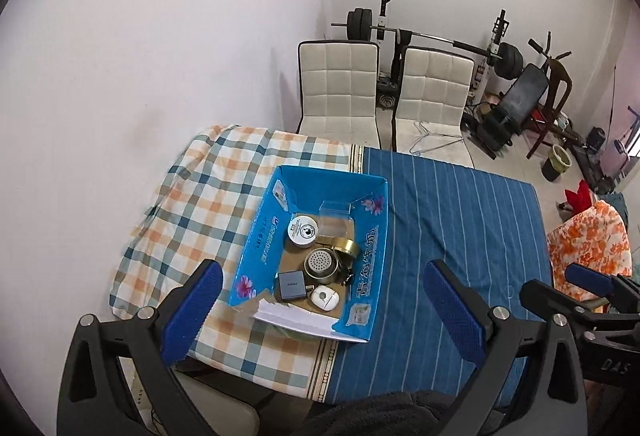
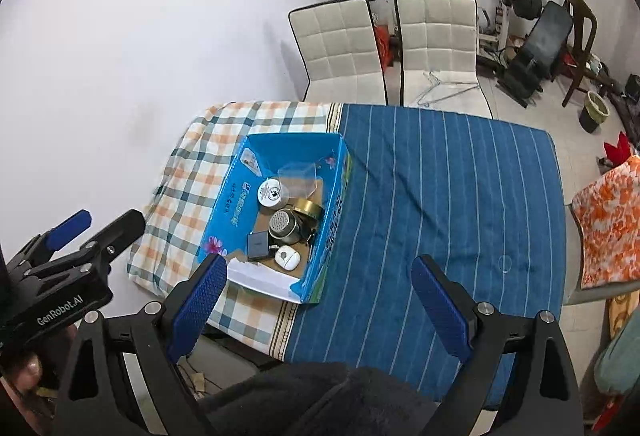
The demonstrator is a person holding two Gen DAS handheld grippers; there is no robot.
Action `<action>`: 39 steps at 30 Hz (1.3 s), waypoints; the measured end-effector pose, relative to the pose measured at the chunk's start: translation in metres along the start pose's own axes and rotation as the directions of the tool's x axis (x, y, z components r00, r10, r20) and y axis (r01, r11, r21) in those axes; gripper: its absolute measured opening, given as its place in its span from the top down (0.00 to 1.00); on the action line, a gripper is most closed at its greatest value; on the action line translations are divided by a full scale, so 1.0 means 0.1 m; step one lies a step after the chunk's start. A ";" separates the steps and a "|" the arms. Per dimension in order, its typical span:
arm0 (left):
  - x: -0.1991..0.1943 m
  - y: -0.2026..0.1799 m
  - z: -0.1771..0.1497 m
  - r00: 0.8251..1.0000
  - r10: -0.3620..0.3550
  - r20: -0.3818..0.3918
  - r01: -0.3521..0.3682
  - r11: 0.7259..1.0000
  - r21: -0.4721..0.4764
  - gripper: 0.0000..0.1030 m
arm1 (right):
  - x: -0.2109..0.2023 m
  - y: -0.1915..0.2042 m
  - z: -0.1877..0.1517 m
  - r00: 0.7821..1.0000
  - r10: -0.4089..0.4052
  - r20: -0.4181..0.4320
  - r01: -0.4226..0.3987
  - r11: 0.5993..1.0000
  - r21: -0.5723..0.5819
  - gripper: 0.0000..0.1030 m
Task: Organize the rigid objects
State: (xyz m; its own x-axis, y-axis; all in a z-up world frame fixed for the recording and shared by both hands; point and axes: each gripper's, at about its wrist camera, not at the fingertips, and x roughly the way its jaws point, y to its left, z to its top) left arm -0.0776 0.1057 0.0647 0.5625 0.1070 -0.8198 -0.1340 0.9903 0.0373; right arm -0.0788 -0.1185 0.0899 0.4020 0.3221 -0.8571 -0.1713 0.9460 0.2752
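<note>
An open blue cardboard box (image 1: 260, 232) (image 2: 224, 204) sits on the table where the plaid cloth meets the blue striped cloth. Inside lie a white round tin (image 1: 303, 231) (image 2: 273, 194), a gold tape roll (image 1: 346, 247) (image 2: 309, 209), a metal perforated cylinder (image 1: 321, 265) (image 2: 285, 225), a grey square block (image 1: 291, 285) (image 2: 258, 245), a white rounded device (image 1: 325, 297) (image 2: 287, 258) and a clear plastic case (image 1: 335, 214) (image 2: 298, 176). My left gripper (image 1: 322, 310) (image 2: 96, 226) is open and empty, above the table's near edge. My right gripper (image 2: 318, 306) (image 1: 560, 282) is open and empty, to its right.
Two white padded chairs (image 1: 340, 92) (image 2: 438, 44) stand behind the table, one with wire hangers (image 2: 444, 88) on its seat. Weight bench and barbell (image 1: 424, 34) stand at the back wall. An orange floral cushion (image 2: 604, 220) lies at the right. Blue striped cloth (image 2: 440, 196) covers the right side.
</note>
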 end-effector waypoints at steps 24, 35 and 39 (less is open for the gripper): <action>0.56 0.03 -0.09 0.992 0.003 -0.128 -0.001 1.000 0.018 0.00 | 0.53 -0.07 0.10 0.988 -0.154 -0.016 0.155 0.988 0.010 0.02; 0.61 0.07 -0.08 0.992 0.008 -0.126 -0.004 0.999 0.033 0.00 | 0.72 -0.02 0.10 0.985 -0.165 -0.043 0.166 0.986 0.003 0.02; 0.61 0.07 -0.08 0.992 0.007 -0.122 -0.003 0.999 0.034 0.00 | 0.73 -0.02 0.09 0.986 -0.162 -0.046 0.162 0.987 0.004 0.02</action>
State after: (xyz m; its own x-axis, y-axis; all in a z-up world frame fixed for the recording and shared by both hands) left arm -0.0510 0.1183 0.0103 0.4577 0.1026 -0.8832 -0.1076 0.9924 0.0595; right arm -0.0406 -0.0968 0.0307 0.3830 0.1626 -0.9093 -0.0998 0.9859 0.1343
